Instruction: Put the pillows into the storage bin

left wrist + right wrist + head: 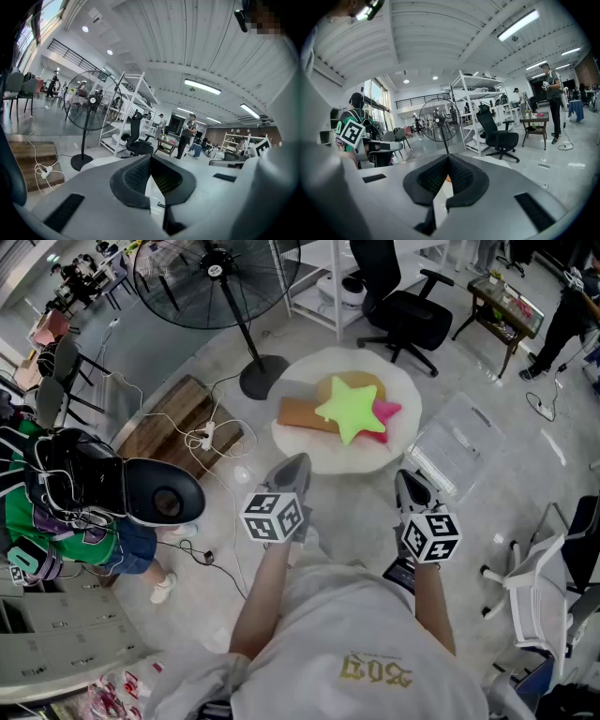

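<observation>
Pillows [352,409] lie heaped on the round white rug [309,454] at upper centre, just left of the clear storage bin [457,451], and we judge them light and squashy, best pinched at a corner, while our left gripper [298,461] and right gripper [405,476] hang closed and empty.

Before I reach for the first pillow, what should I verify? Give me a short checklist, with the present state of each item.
1. Left gripper empty: ok. Its jaws are together and must open before a grasp: not ok.
2. Right gripper empty: ok. Its jaws are together too: not ok.
3. Pillows in sight on the white rug: ok. The green star pillow lies on top of the pink pillow and the brown pillow.
4. Storage bin near, on the floor right of the rug: ok.
5. Bin top open: cannot tell.
</observation>
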